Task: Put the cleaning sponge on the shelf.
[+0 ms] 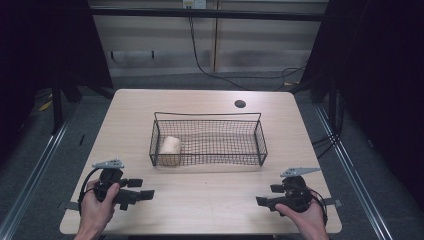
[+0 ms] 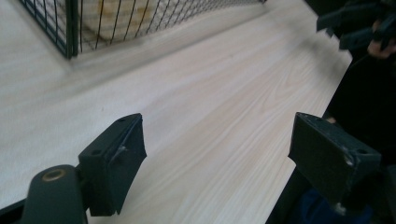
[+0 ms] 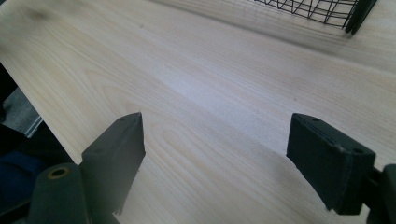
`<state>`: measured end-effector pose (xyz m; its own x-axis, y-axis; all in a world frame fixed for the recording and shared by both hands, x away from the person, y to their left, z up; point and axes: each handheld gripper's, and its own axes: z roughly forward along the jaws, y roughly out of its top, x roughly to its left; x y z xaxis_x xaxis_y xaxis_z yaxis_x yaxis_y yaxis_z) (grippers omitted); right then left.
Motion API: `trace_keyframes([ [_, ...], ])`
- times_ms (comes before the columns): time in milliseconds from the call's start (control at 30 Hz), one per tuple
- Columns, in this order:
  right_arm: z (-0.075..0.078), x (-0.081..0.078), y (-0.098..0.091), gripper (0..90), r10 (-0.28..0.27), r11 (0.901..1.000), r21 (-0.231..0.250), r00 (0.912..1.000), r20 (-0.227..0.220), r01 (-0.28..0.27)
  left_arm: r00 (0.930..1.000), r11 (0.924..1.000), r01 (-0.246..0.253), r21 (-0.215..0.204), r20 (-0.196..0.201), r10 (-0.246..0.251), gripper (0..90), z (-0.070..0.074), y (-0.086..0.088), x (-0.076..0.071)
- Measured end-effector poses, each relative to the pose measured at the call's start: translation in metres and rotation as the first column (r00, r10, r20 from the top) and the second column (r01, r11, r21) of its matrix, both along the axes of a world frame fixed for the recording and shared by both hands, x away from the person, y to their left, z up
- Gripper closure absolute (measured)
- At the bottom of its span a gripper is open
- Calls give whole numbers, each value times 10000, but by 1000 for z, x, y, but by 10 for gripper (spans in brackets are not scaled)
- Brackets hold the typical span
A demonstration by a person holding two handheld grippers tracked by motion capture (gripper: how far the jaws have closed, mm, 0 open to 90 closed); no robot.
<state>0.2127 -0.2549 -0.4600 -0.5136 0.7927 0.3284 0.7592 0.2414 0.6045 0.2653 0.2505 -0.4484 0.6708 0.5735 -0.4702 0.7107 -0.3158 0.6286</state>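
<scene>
A: What did the high view give you?

B: A wire basket (image 1: 209,141) sat mid-table, and a pale roll (image 1: 170,150) lay inside it at the left end, against the near wall. The left gripper (image 1: 142,189) and the right gripper (image 1: 265,195) hung over the table's near edge, one at each corner, well apart from the basket, their jaws pointing inward toward each other.

A: And the jaws?

B: From above they were too small to judge. The gripper views settled it: the left gripper (image 2: 215,154) had its jaws spread wide with bare wood table (image 2: 201,107) between them, and the right gripper (image 3: 215,158) stood equally wide, holding nothing.

A: Could either gripper view see the roll?

B: The left one did, blurred behind the basket's mesh at its top left (image 2: 105,16). It also caught the other gripper at its top right. The right gripper view showed just a basket corner (image 3: 327,9).
</scene>
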Motion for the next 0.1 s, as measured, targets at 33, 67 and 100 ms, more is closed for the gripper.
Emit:
trace_keyframes([
  [33, 0, 0, 0, 188, -3, 10000, -23, 10000, 23, 3, 10000, 10000, -91, -14, 7, 91, 179, -2, 2, -1],
  [67, -1, 0, 0, 186, -29, 10000, 4, 10000, 31, 29, 9997, 9995, -242, -185, -75, 240, 176, -3, 4, -1],
  [100, -1, 0, 0, 184, -68, 10000, -9, 10000, 23, 68, 9998, 9997, -189, -178, -112, 187, 172, -4, 6, -1],
])
